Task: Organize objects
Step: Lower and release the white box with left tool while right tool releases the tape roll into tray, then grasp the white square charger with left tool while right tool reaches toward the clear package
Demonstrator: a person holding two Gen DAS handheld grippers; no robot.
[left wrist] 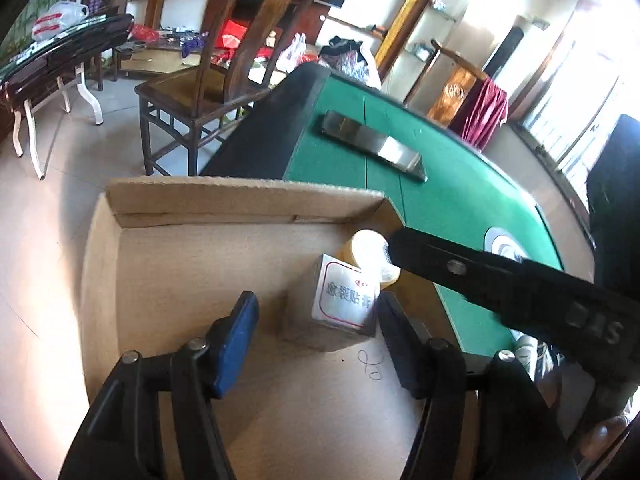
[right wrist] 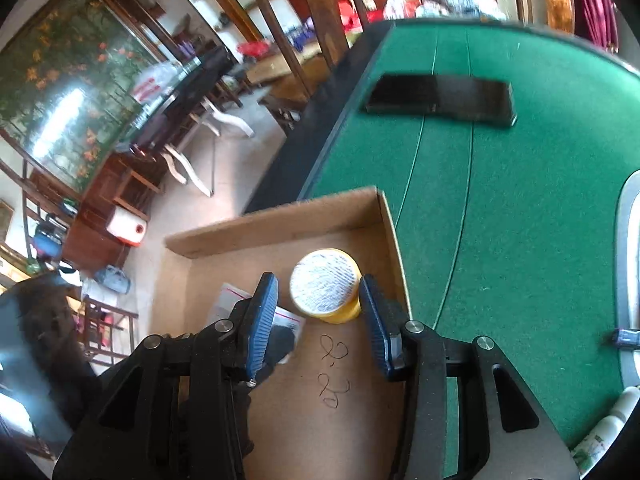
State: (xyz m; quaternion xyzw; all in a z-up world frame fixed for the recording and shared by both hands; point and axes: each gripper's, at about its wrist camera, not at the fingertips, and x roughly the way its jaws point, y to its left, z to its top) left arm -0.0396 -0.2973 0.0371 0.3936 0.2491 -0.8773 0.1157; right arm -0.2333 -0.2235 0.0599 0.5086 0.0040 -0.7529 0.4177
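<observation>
Cardboard box [left wrist: 104, 280] overhangs the table edge; both hand-held grippers [left wrist: 316, 312] [right wrist: 318, 312] gape, gripping nothing.

The small white box [left wrist: 345, 300] in the cardboard tray [left wrist: 180, 264] bears red-framed Chinese characters, "愈裂贴膏". Raised letters, partly readable as "AS", mark the black tool [left wrist: 520, 292] at right. A pen scribble [right wrist: 334, 372] on the tray floor is illegible.
</observation>
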